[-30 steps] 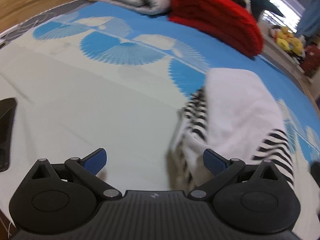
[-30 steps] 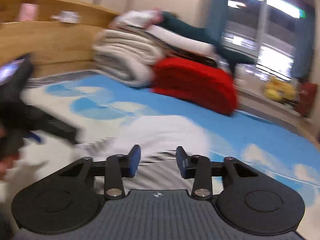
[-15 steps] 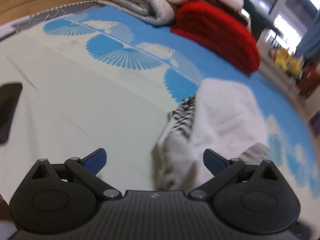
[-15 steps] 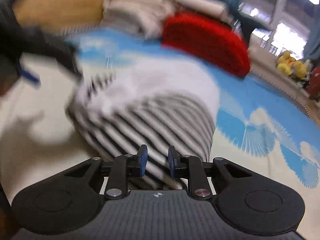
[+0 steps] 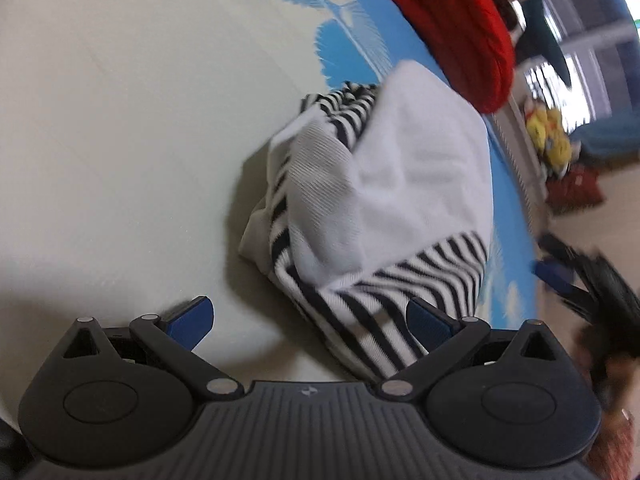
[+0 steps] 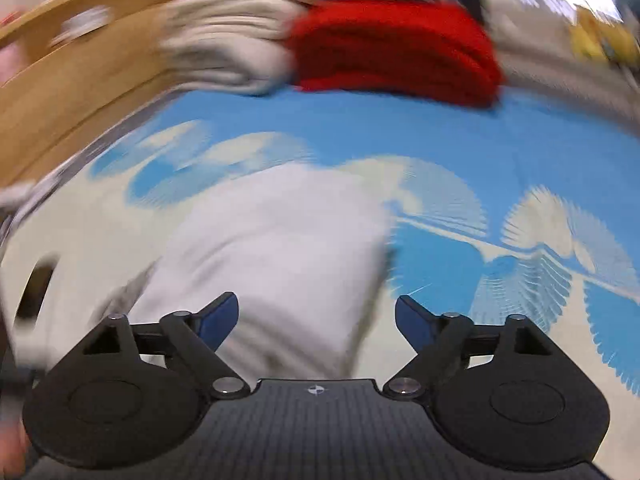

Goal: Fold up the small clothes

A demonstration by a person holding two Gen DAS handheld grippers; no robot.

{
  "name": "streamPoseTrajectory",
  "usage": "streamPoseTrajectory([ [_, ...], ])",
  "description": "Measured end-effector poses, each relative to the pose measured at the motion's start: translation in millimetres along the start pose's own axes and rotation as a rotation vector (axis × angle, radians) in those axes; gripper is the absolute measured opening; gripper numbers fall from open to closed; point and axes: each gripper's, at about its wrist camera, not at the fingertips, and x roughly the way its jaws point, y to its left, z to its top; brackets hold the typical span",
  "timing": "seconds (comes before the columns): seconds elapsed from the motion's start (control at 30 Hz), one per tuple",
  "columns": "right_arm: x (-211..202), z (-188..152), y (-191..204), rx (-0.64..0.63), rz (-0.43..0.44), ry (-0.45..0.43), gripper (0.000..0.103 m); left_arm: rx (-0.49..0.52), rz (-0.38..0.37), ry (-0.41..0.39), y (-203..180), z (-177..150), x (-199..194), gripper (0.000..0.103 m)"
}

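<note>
Shirt (image 5: 384,200), striped with a white panel, lies bunched and half folded on the bed sheet (image 5: 120,120), near the red blanket (image 5: 452,20). Left gripper (image 5: 310,322) jaws wide apart, nothing clamped. Right gripper (image 6: 316,316) jaws opening, cloth below, not pinched. Looks mid-fold; next needs a fresh grab on the near edge.
</note>
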Motion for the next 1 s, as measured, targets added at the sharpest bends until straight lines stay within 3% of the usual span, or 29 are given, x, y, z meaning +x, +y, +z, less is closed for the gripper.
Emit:
streamPoseTrajectory([
  [0.1,63.6,43.7,-45.5,0.282,0.049,0.082,0.087,-0.043,-0.007,-0.028,3.9,6.0,4.0,0.098],
  [0.13,88.1,52.8,-56.8,0.368,0.055,0.114,0.087,-0.049,-0.002,-0.031,4.1,8.4,7.1,0.086],
  [0.17,107.2,57.3,-62.3,0.412,0.059,0.136,0.087,-0.046,0.007,-0.029,4.7,10.6,11.0,0.064],
  [0.23,146.8,61.1,-64.2,0.439,0.066,0.187,0.086,-0.017,0.031,-0.004,5.5,16.3,19.6,0.042],
  [0.27,161.4,62.7,-62.2,0.427,0.072,0.209,0.081,0.011,0.051,-0.003,2.0,19.9,22.2,0.038],
  [0.3,176.8,64.7,-58.7,0.406,0.071,0.226,0.07,0.035,0.06,0.001,0.6,24.8,22.4,0.037],
  [0.33,184.2,64.2,-55.3,0.382,0.065,0.233,0.037,0.064,0.069,0.005,-4.6,32.7,22.8,0.035],
  [0.37,189.2,63.9,-51.7,0.344,0.032,0.249,0.019,0.089,0.084,0.011,-10.0,41.6,24.6,0.033],
  [0.4,190.3,65.1,-52.0,0.318,-0.013,0.249,0.016,0.127,0.102,0.012,-17.1,52.5,26.5,0.033],
  [0.53,153.8,45.1,-80.6,0.379,-0.071,0.177,0.012,0.318,0.193,0.002,-70.4,126.4,62.1,0.031],
  [0.67,92.2,-15.2,-125.9,0.562,-0.071,0.092,0.012,0.524,0.192,0.019,-152.1,196.8,145.0,0.03],
  [0.83,48.0,-93.4,-132.6,0.732,0.021,-0.016,0.012,0.656,0.148,0.007,-229.1,210.7,218.8,0.03],
  [0.93,49.1,-97.1,-127.4,0.701,0.012,-0.019,0.012,0.674,0.161,-0.014,-239.2,211.3,228.3,0.033],
  [1.0,51.7,-94.7,-127.5,0.701,0.01,-0.031,0.012,0.643,0.15,-0.05,-233.6,219.2,222.0,0.04],
])
